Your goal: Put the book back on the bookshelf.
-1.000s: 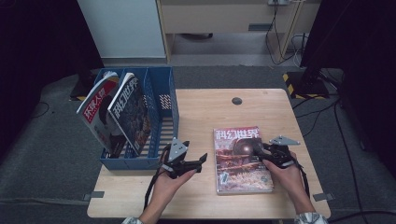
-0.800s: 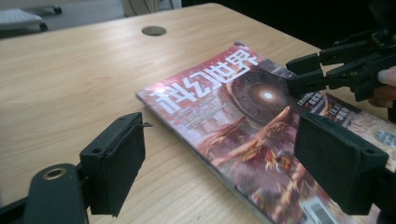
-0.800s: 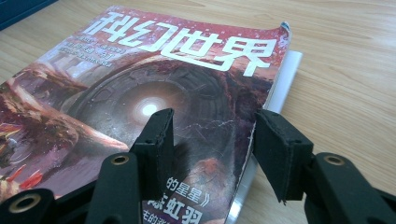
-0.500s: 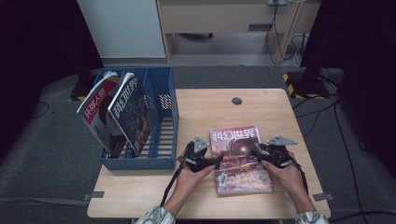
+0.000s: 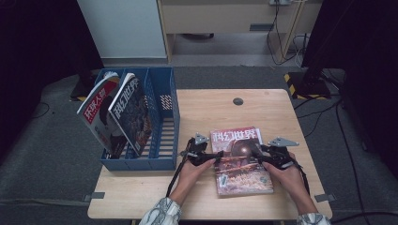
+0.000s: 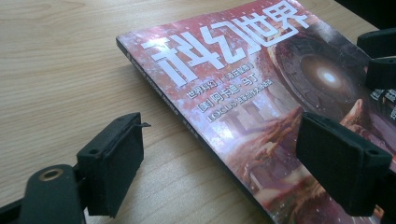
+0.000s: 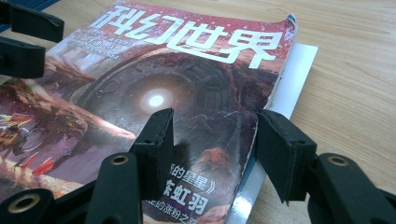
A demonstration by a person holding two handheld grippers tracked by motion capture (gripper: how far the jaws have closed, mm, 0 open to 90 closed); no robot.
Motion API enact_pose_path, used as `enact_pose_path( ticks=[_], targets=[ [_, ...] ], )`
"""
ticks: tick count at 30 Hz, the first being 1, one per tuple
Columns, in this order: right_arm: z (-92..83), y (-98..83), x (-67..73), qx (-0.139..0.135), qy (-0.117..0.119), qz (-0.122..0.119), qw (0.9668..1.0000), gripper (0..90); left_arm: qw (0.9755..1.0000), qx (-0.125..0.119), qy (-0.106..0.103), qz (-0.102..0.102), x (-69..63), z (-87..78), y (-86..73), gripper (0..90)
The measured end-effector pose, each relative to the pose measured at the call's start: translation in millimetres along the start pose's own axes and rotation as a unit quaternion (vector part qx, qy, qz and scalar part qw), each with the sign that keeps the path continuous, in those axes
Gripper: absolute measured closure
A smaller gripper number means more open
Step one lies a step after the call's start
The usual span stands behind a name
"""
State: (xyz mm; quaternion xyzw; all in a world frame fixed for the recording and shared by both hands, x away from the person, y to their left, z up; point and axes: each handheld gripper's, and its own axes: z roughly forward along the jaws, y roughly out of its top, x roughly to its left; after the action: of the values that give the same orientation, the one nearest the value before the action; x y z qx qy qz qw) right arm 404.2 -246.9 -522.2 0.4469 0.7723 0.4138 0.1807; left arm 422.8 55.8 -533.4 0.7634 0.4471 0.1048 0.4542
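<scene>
A red-covered magazine (image 5: 239, 161) with big white characters lies flat on the wooden table (image 5: 211, 112). My left gripper (image 5: 212, 156) is at its left side, low over the table. In the left gripper view it (image 6: 224, 168) is open wide, its jaws straddling the magazine's spine (image 6: 205, 140) without pressing it. My right gripper (image 5: 263, 157) is at the magazine's right side. In the right gripper view it (image 7: 217, 149) is open, one jaw over the cover (image 7: 154, 93) and the other just past the curled page edge.
A blue file rack (image 5: 173, 117) stands at the table's left, with two magazines (image 5: 96, 112) (image 5: 131, 112) leaning in its left compartments. A small dark round cap (image 5: 238, 101) sits in the tabletop behind the magazine. Cables trail from both grippers toward the front edge.
My left hand has moved right and down from near the blue rack to the magazine's left edge. The right hand has stayed at the right edge. The magazine lies where it was.
</scene>
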Motion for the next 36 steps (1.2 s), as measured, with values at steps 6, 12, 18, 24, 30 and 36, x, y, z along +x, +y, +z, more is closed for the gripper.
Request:
enact_pose_path(
  ticks=[6, 12, 18, 24, 30, 36],
  targets=[
    [0.1, 0.0, 2.2, 0.002, 0.0, 0.005, 1.0, 44.9, 0.9999, 0.011, -0.003, 0.007, -2.9, 7.1, 1.7, 14.1],
    [0.5, -0.1, 2.4, 0.003, 0.005, 0.001, 1.0, 43.2, 0.9995, 0.023, -0.017, -0.015, -2.1, 12.6, 3.1, 11.7],
    [0.4, -0.1, 3.9, 0.004, 0.008, 0.005, 1.0, 43.1, 0.9993, 0.027, -0.024, -0.008, -5.1, 14.9, 4.1, 11.4],
    [-0.3, 0.1, 4.6, 0.007, 0.012, 0.002, 0.9999, 44.6, 0.9989, 0.02, -0.033, -0.026, -1.1, 14.5, 4.0, 11.6],
    [-0.7, 0.0, 4.7, 0.007, 0.014, 0.001, 0.9999, 46.9, 0.999, 0.018, -0.023, -0.033, 1.1, 12.2, 6.6, 20.4],
    [-1.0, -0.2, 3.3, 0.006, 0.015, 0.007, 0.9998, 52.1, 0.9968, -0.019, -0.057, -0.053, 1.8, 0.8, 13.6, 34.3]
  ],
)
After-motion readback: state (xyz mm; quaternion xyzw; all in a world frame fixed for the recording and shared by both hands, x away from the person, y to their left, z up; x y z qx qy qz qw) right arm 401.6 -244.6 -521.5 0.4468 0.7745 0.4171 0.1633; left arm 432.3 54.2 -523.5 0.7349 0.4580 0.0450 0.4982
